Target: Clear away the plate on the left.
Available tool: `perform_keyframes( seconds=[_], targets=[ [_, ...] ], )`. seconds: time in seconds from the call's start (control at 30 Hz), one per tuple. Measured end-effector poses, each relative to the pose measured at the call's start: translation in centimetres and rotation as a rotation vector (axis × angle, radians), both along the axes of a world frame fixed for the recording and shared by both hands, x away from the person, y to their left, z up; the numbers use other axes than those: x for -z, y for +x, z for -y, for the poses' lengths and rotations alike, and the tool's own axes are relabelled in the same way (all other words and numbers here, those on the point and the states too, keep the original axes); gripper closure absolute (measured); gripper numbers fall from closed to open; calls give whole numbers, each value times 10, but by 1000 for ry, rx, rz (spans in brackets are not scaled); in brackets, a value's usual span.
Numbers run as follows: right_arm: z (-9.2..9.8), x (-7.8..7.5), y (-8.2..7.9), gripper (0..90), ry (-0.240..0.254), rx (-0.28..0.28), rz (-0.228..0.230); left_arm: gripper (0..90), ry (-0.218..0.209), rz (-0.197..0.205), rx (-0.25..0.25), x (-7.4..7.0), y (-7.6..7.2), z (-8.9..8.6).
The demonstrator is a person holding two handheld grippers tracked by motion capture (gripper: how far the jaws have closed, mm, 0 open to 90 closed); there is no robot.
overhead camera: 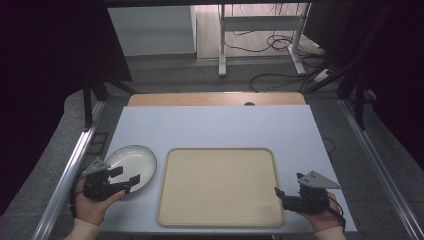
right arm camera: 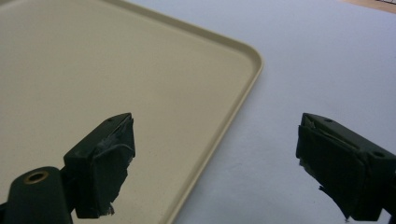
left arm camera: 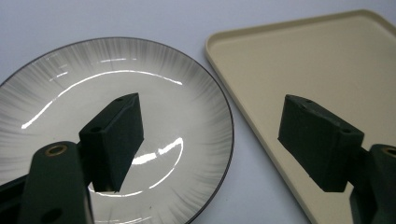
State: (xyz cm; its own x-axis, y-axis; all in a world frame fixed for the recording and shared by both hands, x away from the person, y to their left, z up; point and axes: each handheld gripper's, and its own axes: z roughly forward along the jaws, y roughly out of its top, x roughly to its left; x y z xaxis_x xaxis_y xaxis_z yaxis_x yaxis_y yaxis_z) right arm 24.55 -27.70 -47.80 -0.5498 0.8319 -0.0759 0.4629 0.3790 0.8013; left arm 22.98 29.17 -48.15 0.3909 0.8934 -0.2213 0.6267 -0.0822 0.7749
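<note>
A white plate with a dark rim (overhead camera: pixel 134 162) lies at the table's front left, just left of a bare beige tray (overhead camera: pixel 220 187). My left gripper (overhead camera: pixel 126 179) hovers open over the plate's near right part; in the left gripper view one jaw is above the plate (left arm camera: pixel 116 84) and the other above the tray's edge (left arm camera: pixel 261 126), with nothing between them. At the tray's front right corner my right gripper (overhead camera: pixel 280 194) stands open and holds nothing; one jaw is over the tray (right arm camera: pixel 93 70), the other over the bare table (right arm camera: pixel 322 60).
The pale table top (overhead camera: pixel 215 127) ends in a wooden strip (overhead camera: pixel 216 99) at the back. Metal rails (overhead camera: pixel 67 175) run along both sides. A desk frame and cables (overhead camera: pixel 280 42) stand on the floor behind.
</note>
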Motion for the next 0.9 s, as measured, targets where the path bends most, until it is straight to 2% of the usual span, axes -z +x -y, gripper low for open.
perform_keyframes(
  seconds=[0.23,0.5,0.9],
  targets=[
    [0,0,0,127,-11,3,10,207,1,3,-23,-2,1,-9],
    [0,0,0,130,-15,15,14,213,-11,-6,-74,-1,5,-22],
    [0,2,1,131,-20,21,0,216,-10,-11,-128,0,8,-40]
  ],
)
